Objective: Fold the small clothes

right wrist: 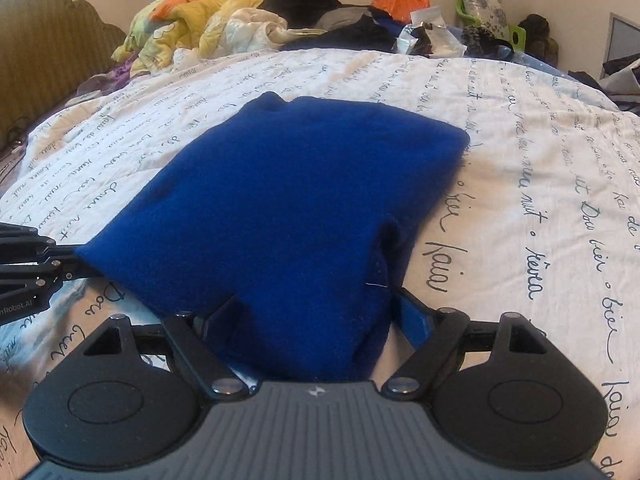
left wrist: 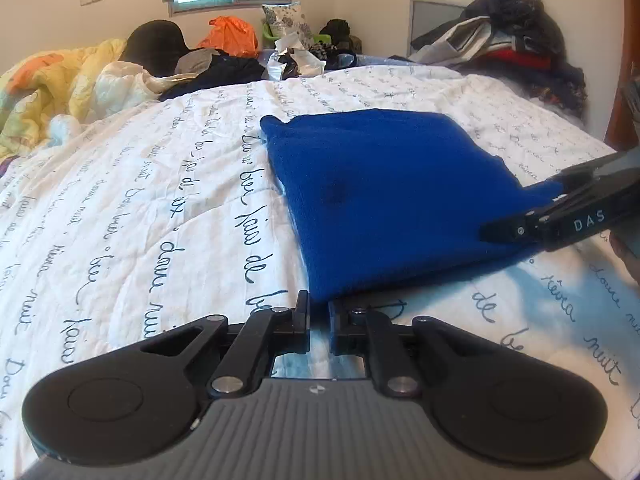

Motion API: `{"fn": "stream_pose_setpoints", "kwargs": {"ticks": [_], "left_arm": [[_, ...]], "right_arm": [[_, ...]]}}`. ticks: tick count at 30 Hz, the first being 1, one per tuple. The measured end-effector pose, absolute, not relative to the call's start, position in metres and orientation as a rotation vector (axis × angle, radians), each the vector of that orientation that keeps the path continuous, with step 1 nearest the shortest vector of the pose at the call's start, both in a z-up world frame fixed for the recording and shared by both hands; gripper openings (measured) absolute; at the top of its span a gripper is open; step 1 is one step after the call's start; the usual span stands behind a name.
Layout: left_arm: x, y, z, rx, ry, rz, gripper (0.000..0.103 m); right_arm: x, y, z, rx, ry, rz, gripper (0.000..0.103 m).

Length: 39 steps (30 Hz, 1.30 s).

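A folded blue fleece garment point(left wrist: 384, 200) lies flat on a white quilt with black script point(left wrist: 140, 208). My left gripper point(left wrist: 319, 310) sits at the garment's near corner with its jaws nearly closed; the corner reaches the fingertips, and the narrow gap behind it shows no cloth. In the right wrist view the blue garment point(right wrist: 288, 208) fills the middle and its near edge lies between the spread fingers of my right gripper point(right wrist: 316, 320), which stands open around the cloth. The right gripper also shows in the left wrist view point(left wrist: 560, 220) at the garment's right edge, and the left gripper in the right wrist view point(right wrist: 60, 268).
A crumpled yellow duvet point(left wrist: 52, 92), dark clothes point(left wrist: 224, 72) and an orange bag point(left wrist: 228, 34) lie at the far side of the bed. A pile of clothes point(left wrist: 508, 36) stands at the far right. A brown headboard point(right wrist: 44, 44) is at the left.
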<state>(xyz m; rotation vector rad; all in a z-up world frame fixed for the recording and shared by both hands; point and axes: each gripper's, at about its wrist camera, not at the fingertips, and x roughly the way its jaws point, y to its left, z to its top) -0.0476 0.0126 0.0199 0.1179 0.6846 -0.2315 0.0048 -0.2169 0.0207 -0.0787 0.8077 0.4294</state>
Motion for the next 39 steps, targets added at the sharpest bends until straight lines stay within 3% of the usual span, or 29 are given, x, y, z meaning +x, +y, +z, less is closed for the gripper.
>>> {"fn": "stream_pose_setpoints", "kwargs": {"ticks": [2,4,5,6,7,10,13,16,21,25,27,28,30,34,39], "left_arm": [[-0.057,0.018,0.030,0.100,0.682,-0.258,0.019],[-0.067,0.024,0.045,0.061,0.643,-0.283,0.035],[-0.069,0.024,0.053,0.044,0.616,-0.300,0.052],[-0.068,0.022,0.058,0.034,0.593,-0.315,0.061],[-0.064,0.015,0.062,0.032,0.567,-0.336,0.062],[-0.033,-0.013,0.050,0.067,0.571,-0.388,0.062],[0.000,-0.030,0.017,0.094,0.695,-0.371,0.058],[-0.003,-0.020,0.008,0.089,0.645,-0.379,0.058],[-0.003,-0.019,0.004,0.086,0.627,-0.370,0.059],[-0.003,-0.024,0.003,0.088,0.618,-0.349,0.061],[-0.001,-0.022,0.004,0.084,0.618,-0.352,0.061],[-0.002,-0.022,0.004,0.083,0.616,-0.352,0.061],[-0.003,-0.021,0.004,0.082,0.615,-0.352,0.061],[-0.007,-0.021,0.003,0.081,0.612,-0.350,0.061],[-0.010,-0.022,0.003,0.080,0.610,-0.354,0.061]], "right_arm": [[0.009,-0.223,0.029,-0.021,0.862,0.425,0.084],[0.008,-0.241,0.043,0.144,0.850,0.437,0.084],[0.008,-0.250,0.050,0.217,0.813,0.441,0.084],[0.012,-0.255,0.057,0.259,0.778,0.430,0.084],[0.018,-0.256,0.063,0.269,0.748,0.419,0.084],[0.055,-0.240,0.072,0.239,0.717,0.426,0.084],[0.102,-0.213,0.060,0.163,0.776,0.457,0.084],[0.120,-0.205,0.029,-0.026,0.799,0.389,0.084],[0.132,-0.217,0.042,0.005,0.891,0.381,0.084],[0.144,-0.216,0.061,0.042,0.813,0.358,0.085],[0.162,-0.214,0.042,0.013,0.899,0.329,0.086],[0.166,-0.215,0.027,-0.007,0.924,0.320,0.091],[0.159,-0.220,0.018,-0.018,0.839,0.340,0.095],[0.150,-0.211,0.030,-0.024,0.873,0.249,0.095],[0.078,-0.195,0.061,-0.035,0.691,0.350,0.096]]}}
